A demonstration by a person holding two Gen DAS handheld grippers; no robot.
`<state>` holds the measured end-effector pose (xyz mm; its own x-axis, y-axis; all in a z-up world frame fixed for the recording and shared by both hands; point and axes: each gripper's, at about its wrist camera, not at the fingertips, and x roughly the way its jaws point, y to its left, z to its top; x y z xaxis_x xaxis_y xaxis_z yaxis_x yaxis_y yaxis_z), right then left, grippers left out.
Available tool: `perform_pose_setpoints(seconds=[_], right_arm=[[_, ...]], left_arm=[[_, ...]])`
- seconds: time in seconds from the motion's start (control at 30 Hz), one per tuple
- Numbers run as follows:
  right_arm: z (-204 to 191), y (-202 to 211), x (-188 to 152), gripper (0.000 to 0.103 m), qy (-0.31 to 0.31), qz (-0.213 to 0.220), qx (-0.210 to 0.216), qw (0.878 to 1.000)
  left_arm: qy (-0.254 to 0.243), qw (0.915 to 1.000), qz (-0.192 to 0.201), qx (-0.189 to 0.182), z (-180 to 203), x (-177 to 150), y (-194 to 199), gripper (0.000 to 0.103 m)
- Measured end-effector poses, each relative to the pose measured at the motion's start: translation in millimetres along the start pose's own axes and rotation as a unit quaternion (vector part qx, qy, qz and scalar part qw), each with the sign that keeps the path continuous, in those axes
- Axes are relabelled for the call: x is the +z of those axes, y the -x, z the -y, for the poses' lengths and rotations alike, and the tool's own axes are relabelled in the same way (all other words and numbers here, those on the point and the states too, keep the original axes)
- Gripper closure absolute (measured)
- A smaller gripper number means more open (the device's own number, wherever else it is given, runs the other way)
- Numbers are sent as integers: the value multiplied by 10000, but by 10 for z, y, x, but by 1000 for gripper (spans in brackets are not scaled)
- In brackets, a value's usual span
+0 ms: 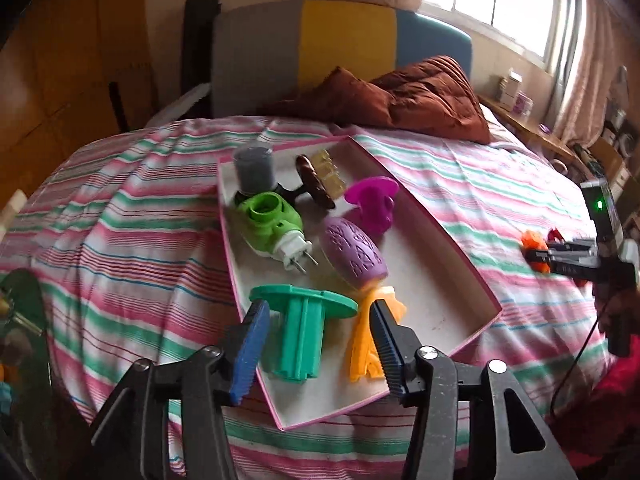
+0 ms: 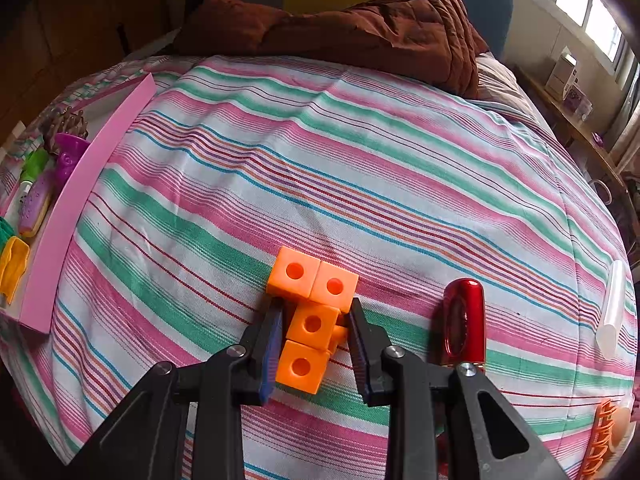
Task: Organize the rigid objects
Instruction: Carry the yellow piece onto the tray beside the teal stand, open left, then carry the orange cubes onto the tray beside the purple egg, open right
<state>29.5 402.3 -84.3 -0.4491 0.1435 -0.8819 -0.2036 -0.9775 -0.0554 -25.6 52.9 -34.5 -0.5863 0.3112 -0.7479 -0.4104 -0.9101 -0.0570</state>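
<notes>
A pink-edged box lid (image 1: 440, 256) lies on the striped bed and holds a teal spool (image 1: 300, 332), an orange piece (image 1: 372, 344), a purple oval (image 1: 354, 254), a green plug device (image 1: 272, 220) and a magenta toy (image 1: 372, 200). My left gripper (image 1: 316, 344) is open, its fingers either side of the teal spool, which rests in the box. My right gripper (image 2: 316, 340) is open around a cluster of orange cubes (image 2: 312, 308) on the bed. The box edge (image 2: 80, 200) shows at the left of the right wrist view.
A red glossy case (image 2: 464, 320) lies right of the cubes, a translucent tube (image 2: 612, 308) farther right, and an orange ribbed piece (image 2: 604, 436) at the bottom right. A brown quilt (image 1: 420, 96) lies at the bed's head. A shelf stands under the window.
</notes>
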Motion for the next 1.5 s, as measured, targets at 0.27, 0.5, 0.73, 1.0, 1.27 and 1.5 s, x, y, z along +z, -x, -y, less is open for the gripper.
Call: perform_pose_setpoints(seconds=[0.27, 0.5, 0.73, 1.0, 1.27, 1.5], right_arm=[[-20, 7, -2, 74, 38, 11, -106, 9999], [-35, -1, 11, 74, -75, -72, -126, 9999], [-115, 56, 9, 75, -541, -334, -144, 9979], [-447, 255, 60, 78, -641, -7, 84, 9979], [-846, 582, 250, 78, -481, 499, 546, 9961], [-1487, 762, 460, 78, -22, 760, 1120, 9908]], left_arm=[[208, 9991, 203, 325, -7, 151, 168, 40], [342, 9983, 317, 340, -89, 150, 258, 40], [519, 9974, 265, 436, -218, 70, 252, 40], [663, 9962, 288, 487, -356, 0, 263, 40], [853, 9945, 285, 540, -482, -60, 251, 40], [916, 9938, 244, 576, -514, -103, 240, 40]])
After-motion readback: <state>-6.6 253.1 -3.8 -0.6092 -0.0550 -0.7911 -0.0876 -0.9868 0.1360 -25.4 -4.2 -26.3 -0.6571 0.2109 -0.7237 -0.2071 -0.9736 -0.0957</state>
